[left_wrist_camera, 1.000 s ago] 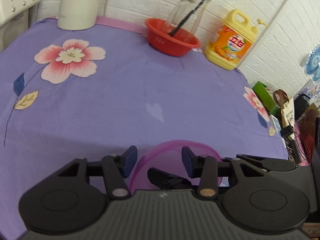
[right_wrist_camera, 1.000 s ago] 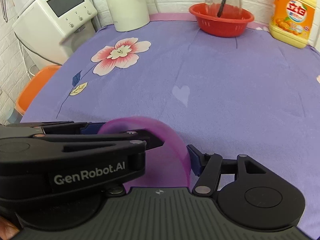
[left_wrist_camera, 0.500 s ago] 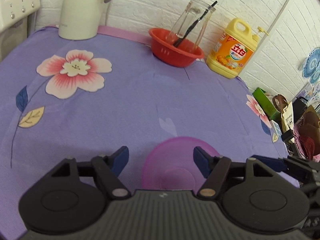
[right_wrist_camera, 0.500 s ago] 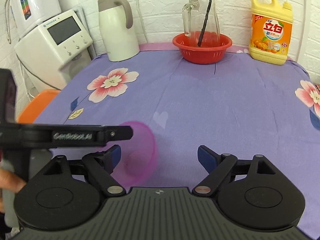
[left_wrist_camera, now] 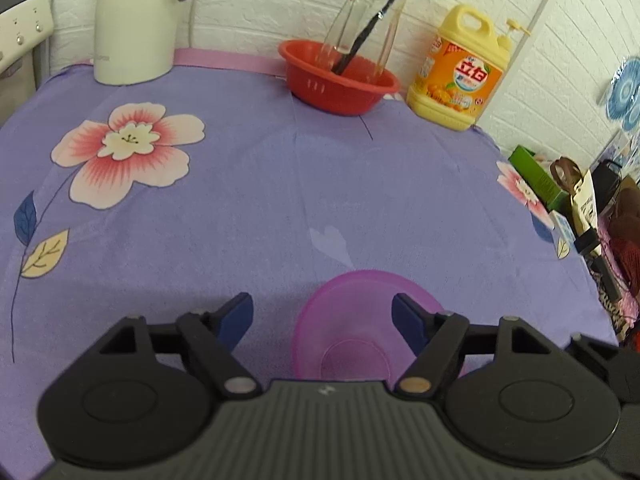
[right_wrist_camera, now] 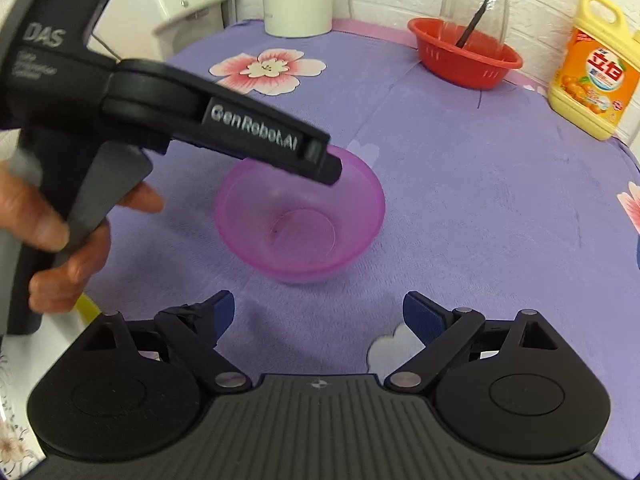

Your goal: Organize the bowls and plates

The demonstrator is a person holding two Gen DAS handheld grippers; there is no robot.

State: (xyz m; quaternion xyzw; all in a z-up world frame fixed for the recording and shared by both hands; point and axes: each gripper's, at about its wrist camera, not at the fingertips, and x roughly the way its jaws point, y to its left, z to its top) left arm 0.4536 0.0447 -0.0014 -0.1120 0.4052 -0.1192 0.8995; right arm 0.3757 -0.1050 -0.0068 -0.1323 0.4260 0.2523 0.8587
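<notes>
Left gripper (left_wrist_camera: 322,316): fingers spread wide, holding nothing. The pink bowl (left_wrist_camera: 360,332) sits upright on the purple tablecloth (left_wrist_camera: 248,200), below and toward the right finger, which overlaps its rim in this view; contact cannot be confirmed. Right gripper (right_wrist_camera: 314,314): fingers likewise wide apart and empty. From the right wrist view the bowl (right_wrist_camera: 300,220) lies ahead of both fingertips, apart from them, with the left gripper's tip over its far rim.
</notes>
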